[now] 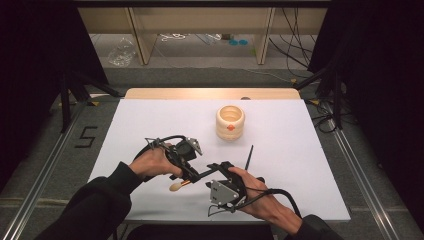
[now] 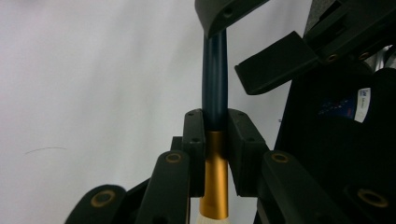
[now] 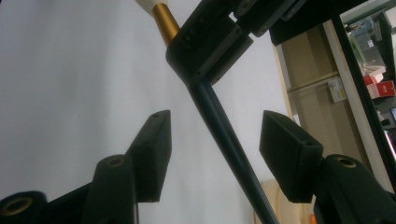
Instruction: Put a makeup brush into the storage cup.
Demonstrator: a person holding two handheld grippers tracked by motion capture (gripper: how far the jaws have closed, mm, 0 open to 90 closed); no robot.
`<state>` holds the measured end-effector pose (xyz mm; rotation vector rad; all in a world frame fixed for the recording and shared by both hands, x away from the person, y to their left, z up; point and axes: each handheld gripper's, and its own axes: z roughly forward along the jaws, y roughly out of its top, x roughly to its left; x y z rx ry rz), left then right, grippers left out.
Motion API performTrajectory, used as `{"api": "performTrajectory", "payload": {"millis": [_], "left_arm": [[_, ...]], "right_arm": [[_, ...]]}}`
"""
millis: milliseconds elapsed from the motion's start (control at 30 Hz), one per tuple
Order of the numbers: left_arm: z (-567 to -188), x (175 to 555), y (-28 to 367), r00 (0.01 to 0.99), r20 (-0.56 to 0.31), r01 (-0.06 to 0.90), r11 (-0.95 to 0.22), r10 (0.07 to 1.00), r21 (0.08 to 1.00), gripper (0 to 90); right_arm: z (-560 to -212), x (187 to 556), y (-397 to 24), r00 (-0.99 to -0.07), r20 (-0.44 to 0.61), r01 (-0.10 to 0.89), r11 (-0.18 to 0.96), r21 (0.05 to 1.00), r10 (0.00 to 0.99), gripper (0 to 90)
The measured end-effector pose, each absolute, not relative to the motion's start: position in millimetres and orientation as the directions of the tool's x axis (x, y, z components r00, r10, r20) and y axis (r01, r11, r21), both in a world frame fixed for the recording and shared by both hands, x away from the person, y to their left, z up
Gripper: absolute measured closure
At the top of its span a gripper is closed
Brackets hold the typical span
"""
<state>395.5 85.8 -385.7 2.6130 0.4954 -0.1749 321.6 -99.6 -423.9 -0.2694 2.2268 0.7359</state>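
A brush with a dark blue handle, a gold ferrule and cream bristles is held above the white table near its front edge. My left gripper is shut on it where handle meets ferrule; from above, that gripper points toward the person. My right gripper stands open around the handle, a gap showing on each side between handle and pads. In the high view the right gripper sits just right of the left one.
A ribbed wooden cup with an orange mark stands right of centre, farther back on the table. A thin dark stick lies between the cup and my right hand. Cables trail from both grippers.
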Motion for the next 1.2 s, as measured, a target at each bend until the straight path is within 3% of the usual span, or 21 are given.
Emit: {"api": "performTrajectory", "payload": {"millis": [433, 533, 833, 1200], "left_arm": [[-388.1, 394.0, 84.1, 0.924, -0.235, 0.377, -0.818, 0.301, 0.435, 78.0], [-387.9, 393.9, 83.6, 0.925, -0.237, 0.374, -0.819, 0.297, 0.434, 78.0], [-387.6, 393.6, 81.6, 0.922, -0.251, 0.379, -0.818, 0.295, 0.433, 78.0], [-387.9, 393.6, 78.8, 0.922, -0.255, 0.379, -0.819, 0.293, 0.430, 77.9]], "right_arm": [[-427.4, 315.7, -95.9, -0.655, -0.756, -0.423, 0.829, 0.366, 0.000, 55.2], [-426.8, 317.6, -95.1, -0.619, -0.782, -0.476, 0.824, 0.306, -0.067, 58.5], [-425.4, 317.4, -94.9, -0.572, -0.812, -0.516, 0.821, 0.243, -0.119, 66.2], [-427.0, 315.6, -94.1, -0.556, -0.818, -0.520, 0.829, 0.208, -0.144, 71.7]]}}
